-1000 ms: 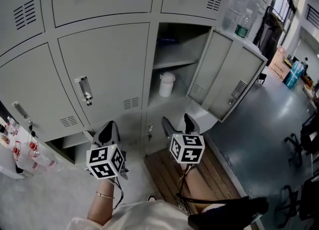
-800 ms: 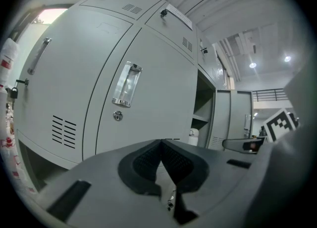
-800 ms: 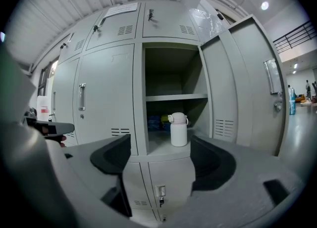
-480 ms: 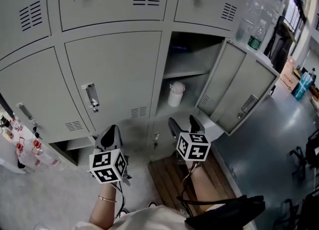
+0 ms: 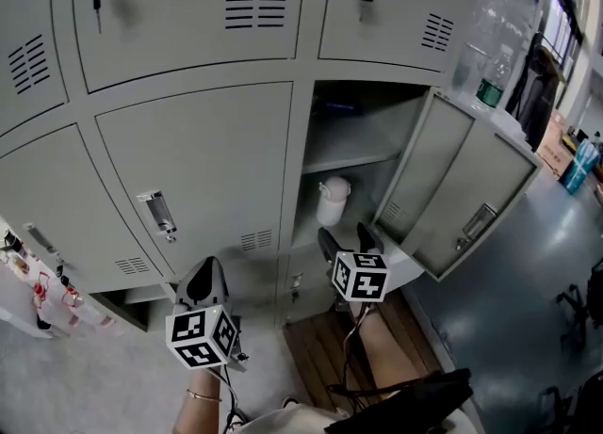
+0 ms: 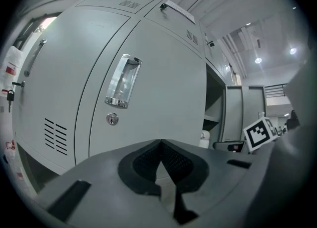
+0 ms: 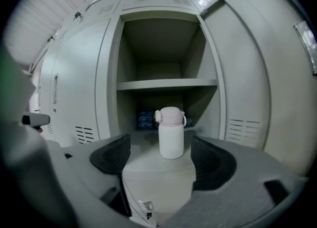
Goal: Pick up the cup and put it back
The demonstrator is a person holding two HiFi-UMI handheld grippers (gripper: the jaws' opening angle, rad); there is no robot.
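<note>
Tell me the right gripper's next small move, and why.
Probably ease the right gripper straight forward into the open locker until the cup sits between its jaws. They stand wide apart and empty, and the cup stands upright, centred ahead of them, not yet reached.

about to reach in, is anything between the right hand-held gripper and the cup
Nothing visible does. The locker door is swung open to the right, and the cup stands upright in the compartment, straight ahead of the right hand-held gripper, whose jaws are apart.
</note>
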